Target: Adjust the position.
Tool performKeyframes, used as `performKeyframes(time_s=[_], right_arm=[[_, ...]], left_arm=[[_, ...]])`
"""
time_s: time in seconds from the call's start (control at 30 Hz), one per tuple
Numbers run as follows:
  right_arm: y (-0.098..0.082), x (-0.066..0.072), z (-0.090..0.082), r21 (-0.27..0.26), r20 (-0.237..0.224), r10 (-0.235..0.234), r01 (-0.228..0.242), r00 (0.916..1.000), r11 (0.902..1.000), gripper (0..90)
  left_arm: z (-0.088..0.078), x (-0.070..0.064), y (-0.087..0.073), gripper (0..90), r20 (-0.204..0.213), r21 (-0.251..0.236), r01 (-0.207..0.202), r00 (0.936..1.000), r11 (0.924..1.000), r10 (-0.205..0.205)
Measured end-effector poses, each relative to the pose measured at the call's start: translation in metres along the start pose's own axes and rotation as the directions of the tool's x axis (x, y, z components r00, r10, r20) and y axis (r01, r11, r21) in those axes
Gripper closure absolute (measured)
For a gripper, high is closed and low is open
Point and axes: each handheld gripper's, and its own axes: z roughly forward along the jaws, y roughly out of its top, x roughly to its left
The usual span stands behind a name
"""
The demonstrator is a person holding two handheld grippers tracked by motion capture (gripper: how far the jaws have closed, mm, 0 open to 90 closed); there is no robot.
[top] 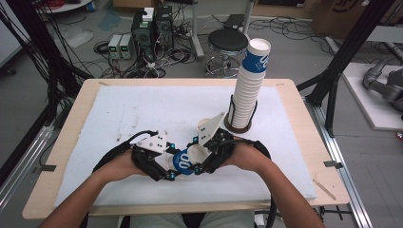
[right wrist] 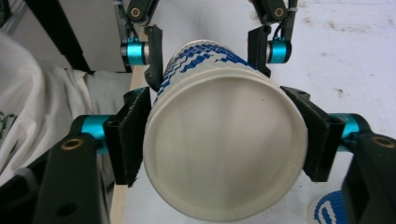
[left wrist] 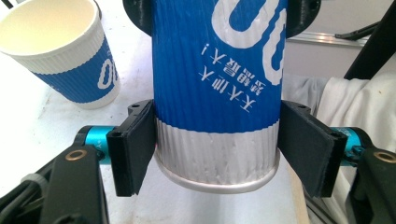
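Both grippers meet near the front edge of the table [top: 62,156], at about its middle, over the pale blue mat [top: 123,114].

A blue and white paper cup [top: 183,161] lies on its side between them, held off the mat. The left gripper [top: 167,167] clamps it near the base; in the left gripper view its pads [left wrist: 135,149] press the white ribbed band on both sides. The right gripper [top: 202,164] clamps the rim end; in the right gripper view its jaws pinch the cup just behind the open mouth. From that view this may be two cups nested, hard to be sure.

Tall stack of cups [top: 249,85] stands in a dark wire holder [top: 239,124] toward the far right corner, well apart from the hands.

One more cup [left wrist: 65,51] stands upright on the mat, near the left gripper, mouth up.

Nothing lies between the hands and the stack. White cloth [left wrist: 345,102] hangs below the front edge.
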Motion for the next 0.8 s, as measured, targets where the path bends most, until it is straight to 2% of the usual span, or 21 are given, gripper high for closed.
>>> performKeyframes(time_s=[0.13,0.23,0.27,0.3,0.47,0.6,0.67,0.73,0.8], right_arm=[[-0.002,0.0,0.0,-0.004,-0.009,0.011,-0.011,0.9999,0.9999,30.3],[-0.003,0.0,0.0,0.0,-0.02,0.018,-0.018,0.9996,0.9998,30.2],[-0.003,0.001,0.0,-0.003,-0.026,0.02,-0.02,0.9995,0.9998,30.2],[-0.004,0.001,0.0,-0.024,-0.035,0.025,-0.026,0.9991,0.9994,30.1],[-0.01,0.0,-0.003,-0.056,-0.033,0.038,-0.04,0.9987,0.9976,30.1],[-0.018,-0.001,-0.01,-0.099,-0.015,0.069,-0.07,0.9975,0.9926,30.0],[-0.02,-0.001,-0.011,-0.108,-0.011,0.073,-0.074,0.9973,0.9914,30.0],[-0.024,-0.002,-0.014,-0.135,-0.004,0.087,-0.087,0.9962,0.9871,30.0],[-0.027,-0.002,-0.016,-0.153,0.008,0.095,-0.093,0.9954,0.9839,30.0]], left_arm=[[0.001,-0.001,-0.005,27.5,0.007,-0.042,0.024,0.9997,0.9988,-0.024],[0.002,-0.001,-0.01,26.1,0.029,-0.082,0.045,0.9987,0.9957,-0.042],[0.001,0.0,-0.012,25.5,0.049,-0.114,0.066,0.997,0.9913,-0.061],[0.001,0.0,-0.014,20.5,0.053,-0.134,0.088,0.9953,0.9871,-0.082],[-0.003,0.002,-0.023,18.8,0.034,-0.184,0.133,0.9911,0.974,-0.129],[-0.009,0.003,-0.031,18.7,0.018,-0.262,0.141,0.9898,0.9548,-0.141],[-0.012,0.003,-0.035,18.6,0.015,-0.301,0.152,0.9878,0.9415,-0.155],[-0.014,0.003,-0.039,18.6,0.002,-0.329,0.151,0.9873,0.9323,-0.159],[-0.017,0.003,-0.042,18.6,0.009,-0.356,0.163,0.9853,0.9201,-0.171]])
